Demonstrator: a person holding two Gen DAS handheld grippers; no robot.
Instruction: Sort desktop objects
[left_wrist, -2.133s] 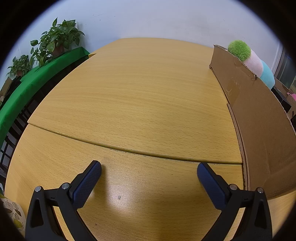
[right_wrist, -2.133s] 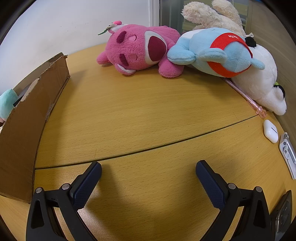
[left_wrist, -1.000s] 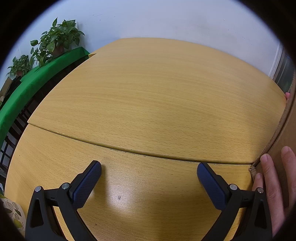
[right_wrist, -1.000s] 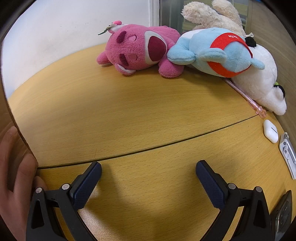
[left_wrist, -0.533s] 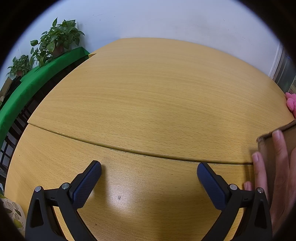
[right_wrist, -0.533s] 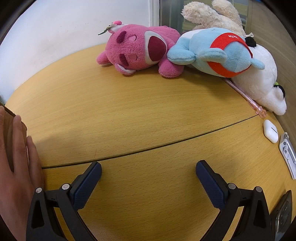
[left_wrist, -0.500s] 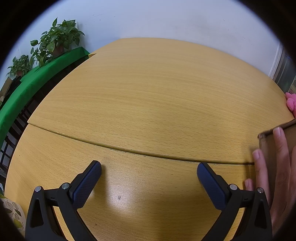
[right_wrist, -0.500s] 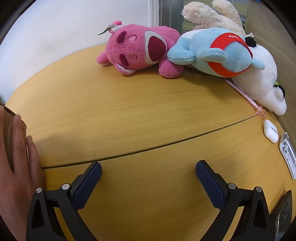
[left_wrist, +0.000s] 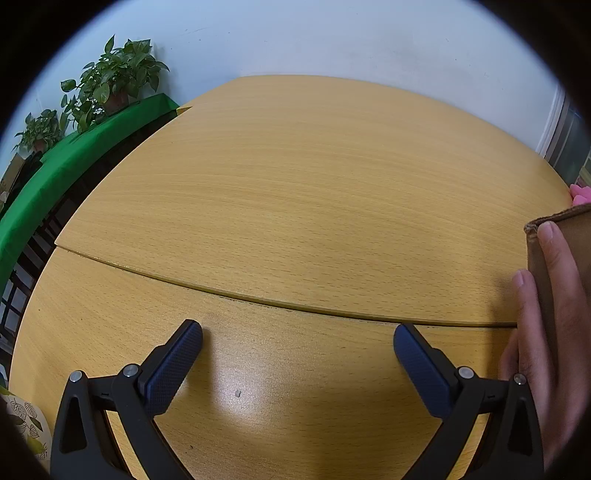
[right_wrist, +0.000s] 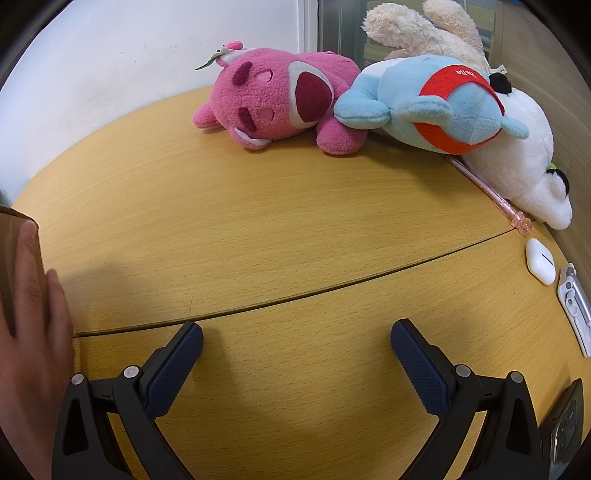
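Grippers idle over the wooden table (left_wrist: 295, 206) — jaws of both spread wide, holding nothing.

The left gripper (left_wrist: 297, 363) and the right gripper (right_wrist: 295, 362) hover low above bare wood. Between them, a bare hand (left_wrist: 546, 332) presses against a cardboard box (left_wrist: 576, 236) at the frame edge. Along the far right side lie 4 plush toys — pink plush (right_wrist: 273, 99), blue plush (right_wrist: 436, 107), white plush (right_wrist: 528, 155), cream plush (right_wrist: 421, 33) — with a pink pen (right_wrist: 491, 192), earbud case (right_wrist: 540, 260), white clip (right_wrist: 574, 306) and phone (right_wrist: 563, 439) nearby.
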